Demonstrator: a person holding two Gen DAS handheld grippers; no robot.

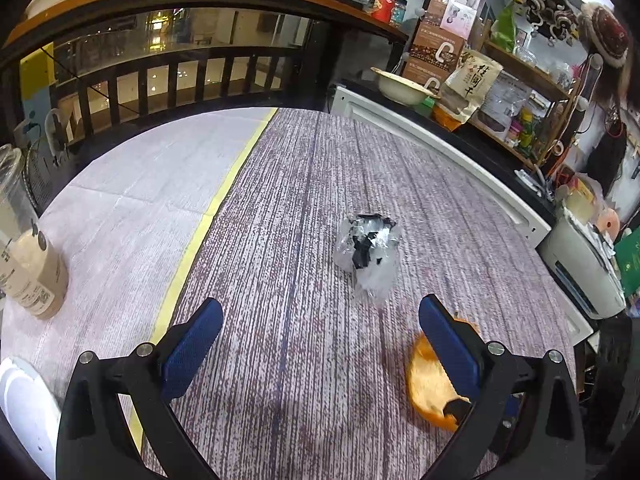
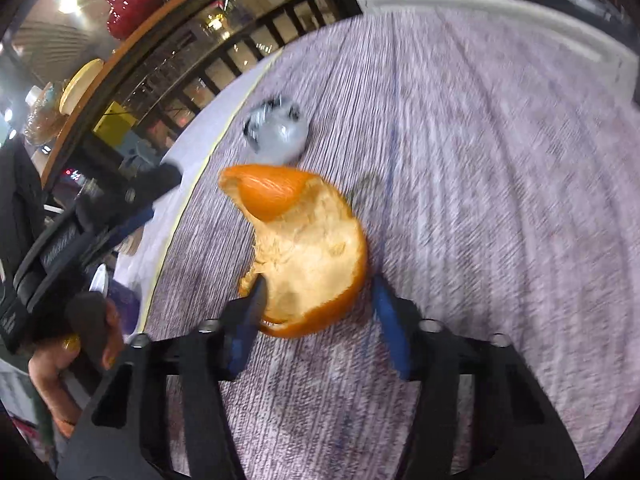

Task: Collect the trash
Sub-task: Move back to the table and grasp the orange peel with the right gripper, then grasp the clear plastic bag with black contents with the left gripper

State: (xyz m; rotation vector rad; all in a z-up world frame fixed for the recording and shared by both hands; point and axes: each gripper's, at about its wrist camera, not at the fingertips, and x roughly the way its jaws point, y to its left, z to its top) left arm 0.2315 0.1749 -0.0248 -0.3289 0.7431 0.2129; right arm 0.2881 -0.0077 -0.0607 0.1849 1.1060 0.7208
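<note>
Right fingers (image 2: 256,312) pinch orange peel (image 2: 308,248) between them.

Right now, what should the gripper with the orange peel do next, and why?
Probably lift. The right gripper seems shut on the orange peel, low over the mat. The crumpled plastic wrapper waits ahead of the open left gripper.
</note>
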